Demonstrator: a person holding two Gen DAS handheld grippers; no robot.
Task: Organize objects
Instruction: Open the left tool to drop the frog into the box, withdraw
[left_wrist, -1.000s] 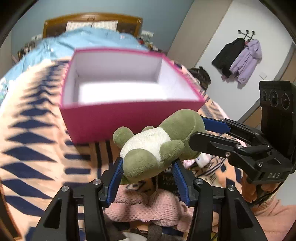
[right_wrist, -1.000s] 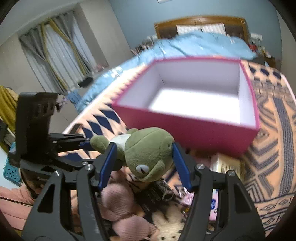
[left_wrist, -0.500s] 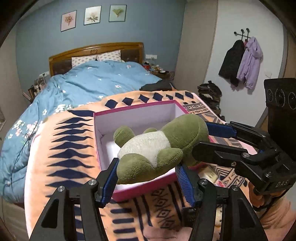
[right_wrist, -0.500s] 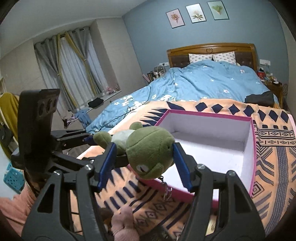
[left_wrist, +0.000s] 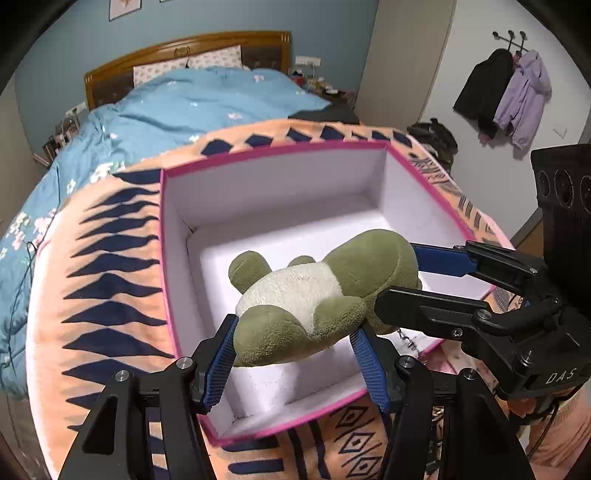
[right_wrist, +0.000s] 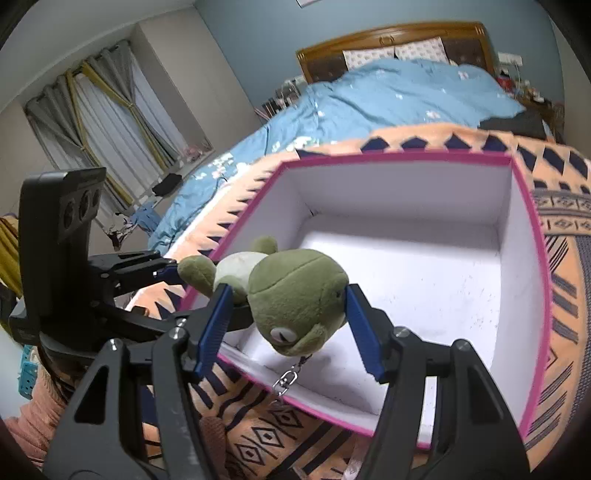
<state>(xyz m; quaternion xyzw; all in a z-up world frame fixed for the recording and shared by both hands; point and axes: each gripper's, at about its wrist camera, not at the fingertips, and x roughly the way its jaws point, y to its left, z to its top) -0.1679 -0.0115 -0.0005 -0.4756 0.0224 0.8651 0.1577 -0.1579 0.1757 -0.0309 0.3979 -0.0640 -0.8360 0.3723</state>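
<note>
A green frog plush (left_wrist: 317, 295) with a cream belly hangs in the air over the white inside of an open pink box (left_wrist: 273, 149). My left gripper (left_wrist: 293, 328) is shut on its lower body and leg. From the right, my right gripper (left_wrist: 402, 280) clamps its head. In the right wrist view the frog's head (right_wrist: 295, 291) sits between the right gripper's (right_wrist: 288, 291) blue pads, face down, with a metal clasp (right_wrist: 284, 380) dangling below. The left gripper (right_wrist: 162, 273) reaches in from the left there. The box (right_wrist: 399, 157) holds nothing else.
The box rests on an orange blanket (left_wrist: 110, 295) with dark blue patterns at the foot of a bed. Beyond it are a blue duvet (left_wrist: 207, 103) and a wooden headboard (left_wrist: 184, 48). Coats (left_wrist: 509, 92) hang on the right wall. Curtains (right_wrist: 110, 122) cover the left window.
Both grippers have carried the frog forward from in front of the box to above its inside. The pile of soft toys beneath it has dropped out of view.
</note>
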